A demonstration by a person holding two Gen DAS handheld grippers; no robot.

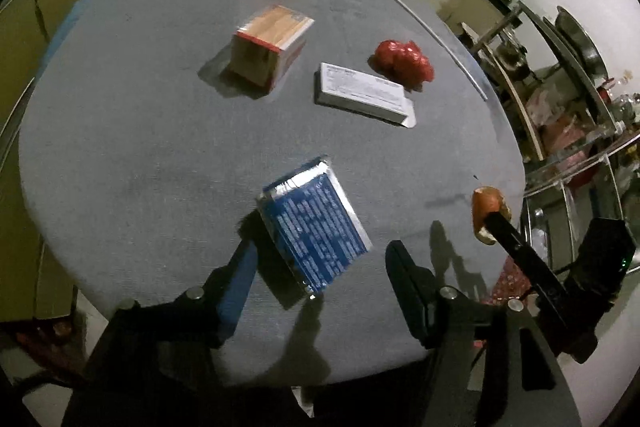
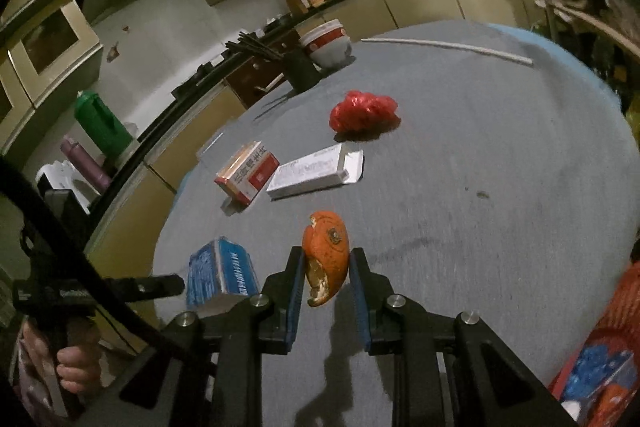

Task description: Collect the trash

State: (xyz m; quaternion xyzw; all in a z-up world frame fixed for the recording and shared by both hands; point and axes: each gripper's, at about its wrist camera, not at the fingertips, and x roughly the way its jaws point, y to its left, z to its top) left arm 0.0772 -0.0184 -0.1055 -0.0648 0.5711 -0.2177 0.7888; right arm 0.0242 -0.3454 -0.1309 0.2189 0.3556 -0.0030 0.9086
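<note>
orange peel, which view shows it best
The right wrist view: the orange peel sits centred and close, pinched between the right tongs. The left wrist view catches it only small, near the right edge, partly hidden by a tong finger.

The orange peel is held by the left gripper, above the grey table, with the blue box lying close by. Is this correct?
Not quite: the right gripper holds the orange peel, as the right wrist view shows. The left gripper stands open around the blue box. The rest is right.
</note>
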